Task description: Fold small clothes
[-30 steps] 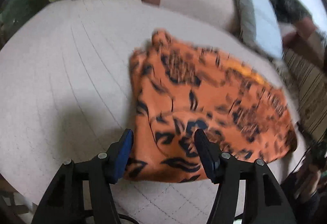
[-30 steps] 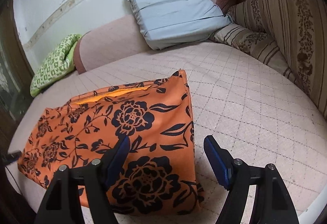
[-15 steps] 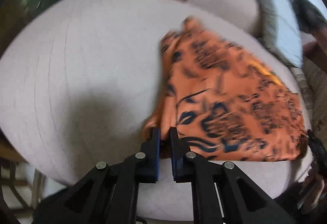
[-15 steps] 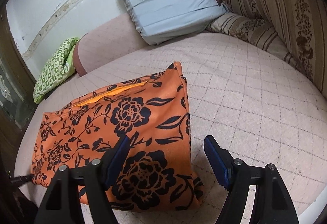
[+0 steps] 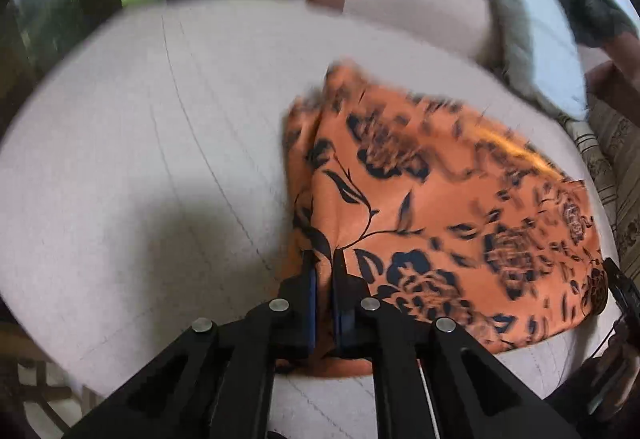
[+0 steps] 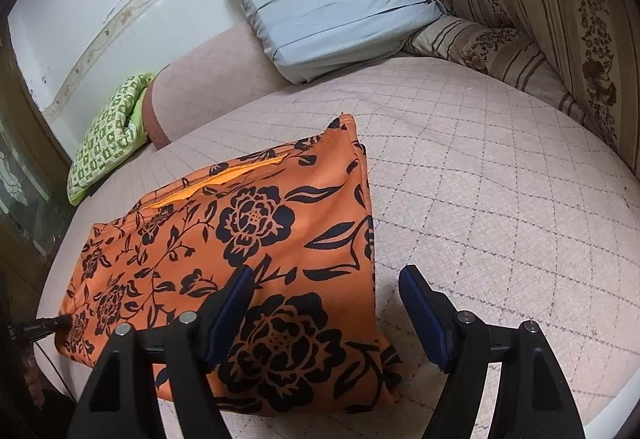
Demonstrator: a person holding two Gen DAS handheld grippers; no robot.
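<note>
With the orange floral garment (image 5: 432, 207) spread on the quilted bed (image 5: 160, 143), its near corner is pinched by the just-closed left gripper (image 5: 324, 263), while the right gripper (image 6: 324, 295), held open over the opposite corner, should be clamped before any lift, so the fold is carried evenly.

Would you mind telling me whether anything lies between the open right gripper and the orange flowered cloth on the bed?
Nothing visible does. The right gripper hangs open just above the near right corner of the orange cloth, with only bare quilted bedcover beside it. The left gripper is already shut on the cloth's other corner.
</note>
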